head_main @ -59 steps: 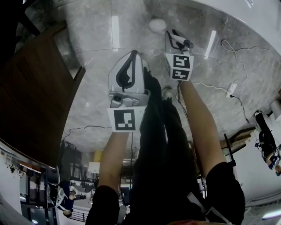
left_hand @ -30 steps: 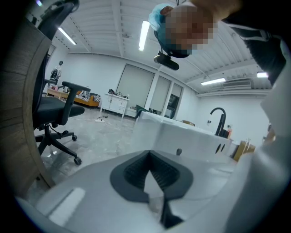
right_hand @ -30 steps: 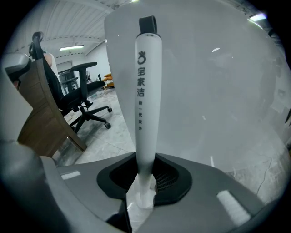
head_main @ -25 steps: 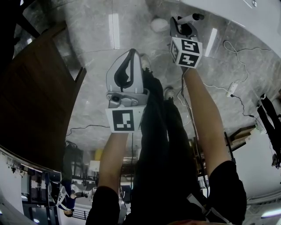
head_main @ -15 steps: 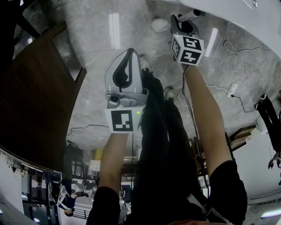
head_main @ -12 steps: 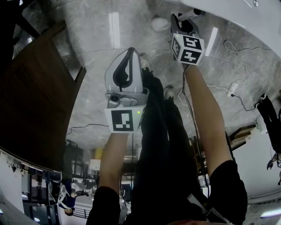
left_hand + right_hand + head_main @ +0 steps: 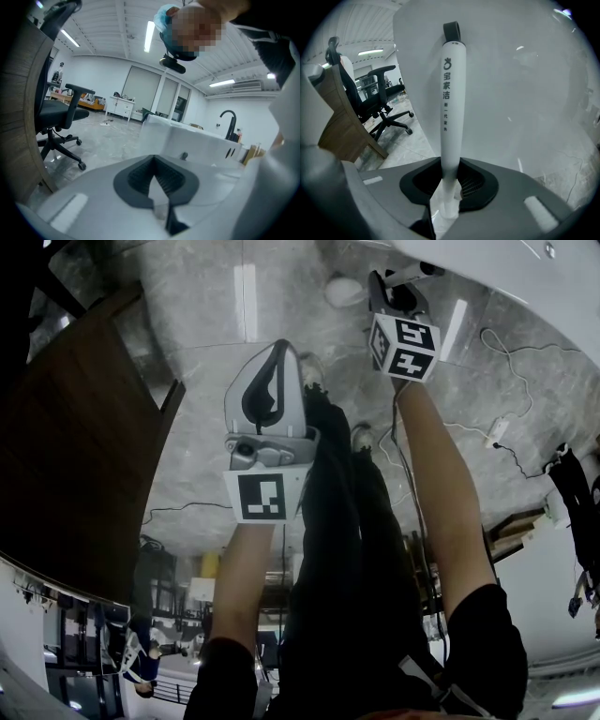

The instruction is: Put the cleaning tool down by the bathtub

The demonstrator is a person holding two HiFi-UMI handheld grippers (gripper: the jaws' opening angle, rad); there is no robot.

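The cleaning tool is a white stick handle (image 7: 452, 93) with a black loop at its end (image 7: 451, 32). My right gripper (image 7: 451, 180) is shut on its lower part, and the handle stands straight up out of the jaws. Right behind it rises the white bathtub wall (image 7: 525, 93). In the head view the right gripper (image 7: 398, 301) is stretched far forward, with the handle's tip (image 7: 414, 272) at the bathtub's edge (image 7: 497, 263). My left gripper (image 7: 270, 395) hangs over the marble floor, shut and holding nothing. The left gripper view shows its jaws (image 7: 157, 180) pointing toward the tub (image 7: 197, 140).
A dark wooden panel (image 7: 75, 427) fills the left. A white round object (image 7: 342, 291) lies on the floor near the tub. Cables and a power strip (image 7: 492, 432) trail at the right. An office chair (image 7: 65, 112) stands off to the left. The person's legs (image 7: 342, 549) are below.
The right gripper has carried the tool forward and to the right, up to the bathtub. The left gripper has hardly moved.
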